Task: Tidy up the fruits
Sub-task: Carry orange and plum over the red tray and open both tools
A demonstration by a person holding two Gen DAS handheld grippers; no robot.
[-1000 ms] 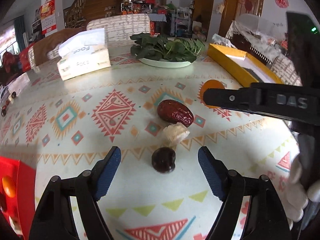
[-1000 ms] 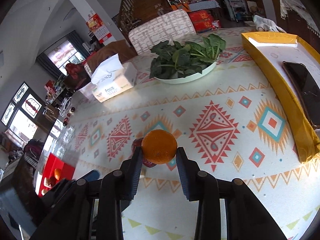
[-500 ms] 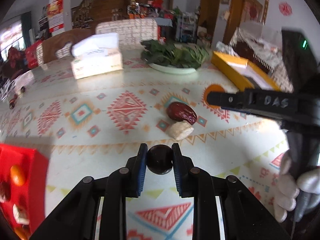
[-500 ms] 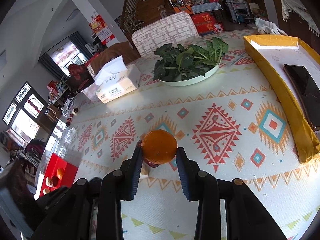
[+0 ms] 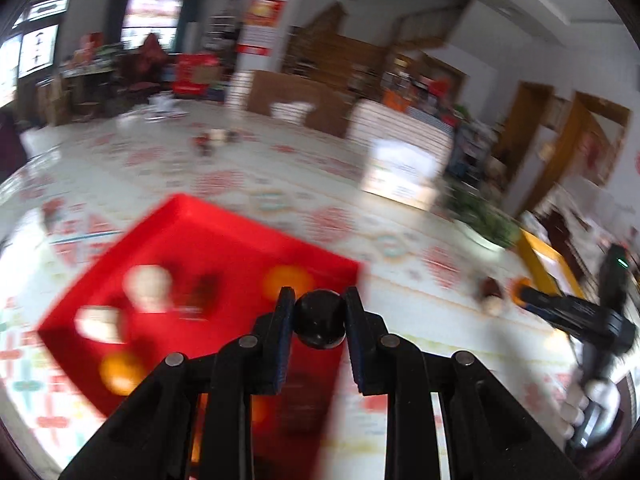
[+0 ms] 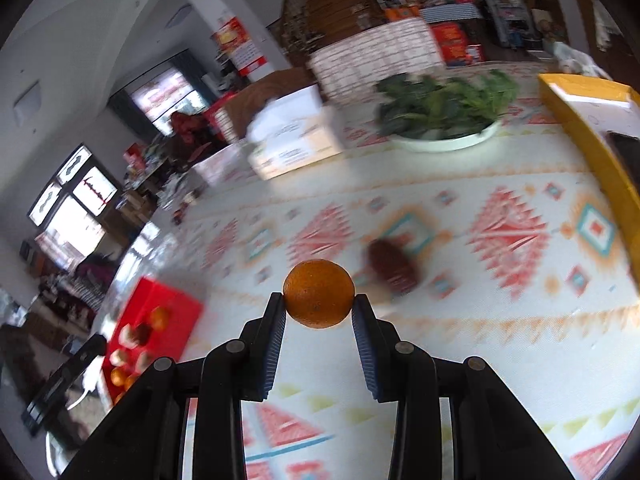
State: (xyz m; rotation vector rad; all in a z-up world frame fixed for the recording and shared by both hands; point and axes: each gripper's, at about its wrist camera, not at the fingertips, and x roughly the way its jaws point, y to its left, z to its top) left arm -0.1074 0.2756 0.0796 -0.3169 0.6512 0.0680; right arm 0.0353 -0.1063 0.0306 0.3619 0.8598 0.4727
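— Red plastic tray (image 5: 224,240) lies under your left gripper (image 5: 319,322), whose jaws clamp a small dark round fruit (image 5: 319,323).

— And your right gripper (image 6: 319,307)?

— Its jaws pinch a round orange tangerine (image 6: 319,293) above the patterned tablecloth (image 6: 500,320).

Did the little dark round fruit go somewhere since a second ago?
Yes. The dark fruit left the tablecloth beside the red date; the left gripper now holds it over the red tray, leftward of where it lay.

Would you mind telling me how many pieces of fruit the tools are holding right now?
2: a dark round fruit clamped in the left tool, and an orange clamped in the right tool.
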